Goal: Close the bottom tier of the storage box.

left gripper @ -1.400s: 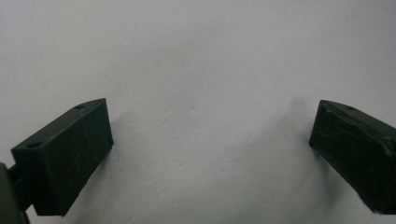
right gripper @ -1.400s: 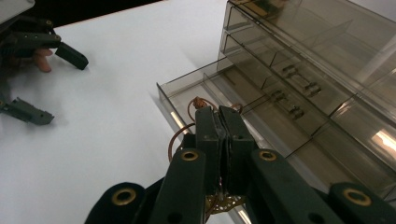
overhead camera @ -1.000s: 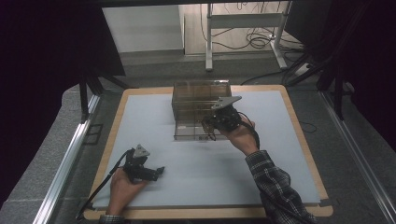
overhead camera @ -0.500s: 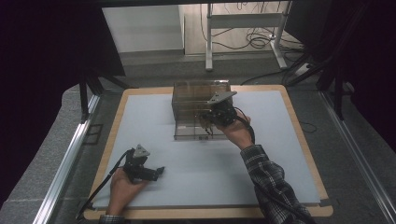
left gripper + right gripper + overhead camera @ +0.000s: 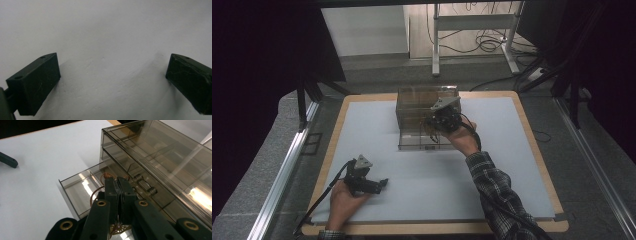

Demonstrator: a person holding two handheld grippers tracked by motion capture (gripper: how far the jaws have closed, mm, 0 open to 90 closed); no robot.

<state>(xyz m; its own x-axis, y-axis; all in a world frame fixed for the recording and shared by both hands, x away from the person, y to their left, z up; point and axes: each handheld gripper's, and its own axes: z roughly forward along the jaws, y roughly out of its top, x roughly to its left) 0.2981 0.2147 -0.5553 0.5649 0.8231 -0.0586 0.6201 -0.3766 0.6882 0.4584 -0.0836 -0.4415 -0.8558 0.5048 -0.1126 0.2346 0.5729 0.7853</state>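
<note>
Two hand-held grippers at a white table mat, one resting, one over an open drawer

At the left, the left gripper lies low on the white mat near the front edge, held in the left hand, its jaws spread wide with bare mat between them; right of centre the smoky clear drawer box stands toward the far side, its bottom drawer pulled out, and the right gripper sits over that drawer with jaws pressed together on a thin coppery wire-like piece, whose exact kind I cannot tell
</note>
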